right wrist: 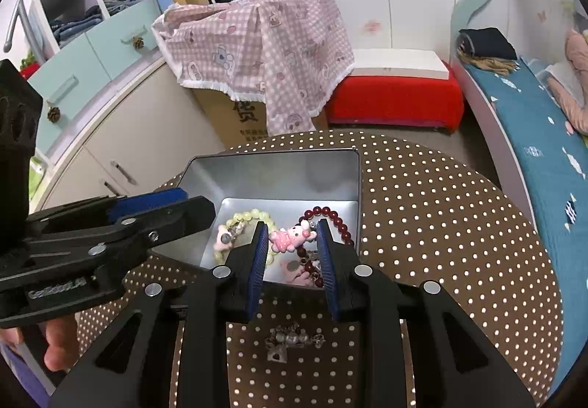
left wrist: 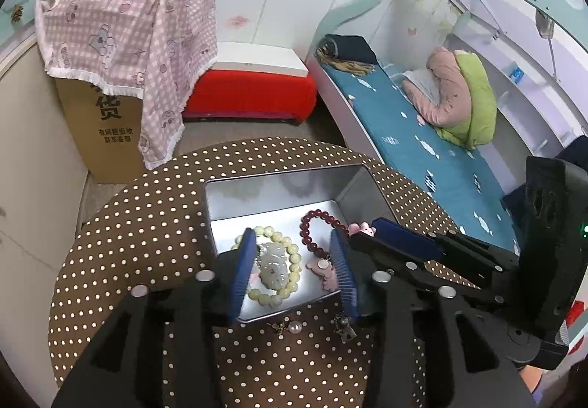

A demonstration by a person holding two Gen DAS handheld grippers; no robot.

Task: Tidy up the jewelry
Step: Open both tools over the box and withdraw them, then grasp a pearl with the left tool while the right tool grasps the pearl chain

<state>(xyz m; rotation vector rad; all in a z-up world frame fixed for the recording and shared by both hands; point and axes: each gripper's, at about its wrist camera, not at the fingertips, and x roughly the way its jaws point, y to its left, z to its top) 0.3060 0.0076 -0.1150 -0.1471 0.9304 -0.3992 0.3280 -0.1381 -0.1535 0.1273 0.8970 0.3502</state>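
- A cardboard box (left wrist: 106, 136) draped with a pink checked cloth (left wrist: 128, 29) is seen well beyond the jaws, to their left, in the left wrist view.
- A round table with a brown dotted cover (left wrist: 147, 224) is seen under both grippers.
- An open metal tin (left wrist: 279, 187) stands on the table, ahead of the jaws.
- The left gripper (left wrist: 294, 261) is held over the near part of the tin, jaws spread, nothing pinched.
- A pale yellow bead bracelet (left wrist: 290, 275) lies on the tin floor between the left jaws; a pale green carved pendant (left wrist: 272, 266) rests inside its ring.
- A dark red bead bracelet (left wrist: 319, 220) lies just beyond the right-hand jaw of the left gripper, in the tin.
- A pearl trinket (left wrist: 294, 326) lies on the cover outside the tin, below the jaw gap.
- The right gripper (right wrist: 290, 250) is held at the tin's near edge, jaws spread.
- A pink bear charm (right wrist: 290, 237) sits between the right jaw tips; contact with the pads cannot be told.
- A metal and pearl charm cluster (right wrist: 294, 338) lies on the cover, under the right jaws, outside the tin.
- A red bench (right wrist: 393, 99) stands far ahead of the jaws, to the right.
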